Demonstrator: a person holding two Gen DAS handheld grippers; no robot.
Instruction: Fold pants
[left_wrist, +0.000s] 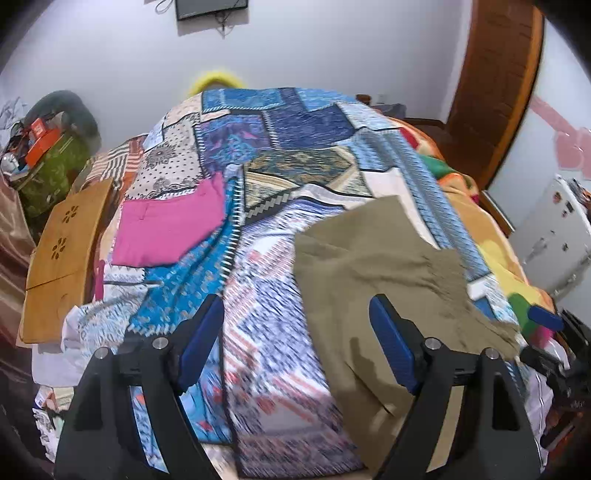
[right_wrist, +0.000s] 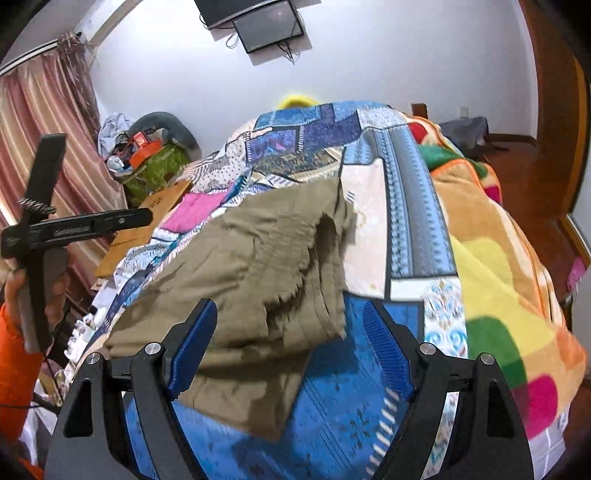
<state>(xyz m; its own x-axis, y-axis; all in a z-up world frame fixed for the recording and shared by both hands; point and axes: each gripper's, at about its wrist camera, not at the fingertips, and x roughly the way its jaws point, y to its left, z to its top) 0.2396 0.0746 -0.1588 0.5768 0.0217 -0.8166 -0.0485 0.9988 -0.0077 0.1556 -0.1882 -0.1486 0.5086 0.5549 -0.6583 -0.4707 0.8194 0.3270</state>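
Pants (right_wrist: 258, 266) rumpled on quilt (left_wrist: 258, 155), near edge blurred; both grippers' jaws spread.

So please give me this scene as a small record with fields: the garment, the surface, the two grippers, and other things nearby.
garment: olive-khaki cotton pants, lying rumpled, partly folded
surface: blue patchwork bedcover on a bed
left gripper: open, above the bedcover, holding nothing
right gripper: open, over the pants' near edge
other cloth: pink folded garment, left of the pants
beside bed: light wooden board
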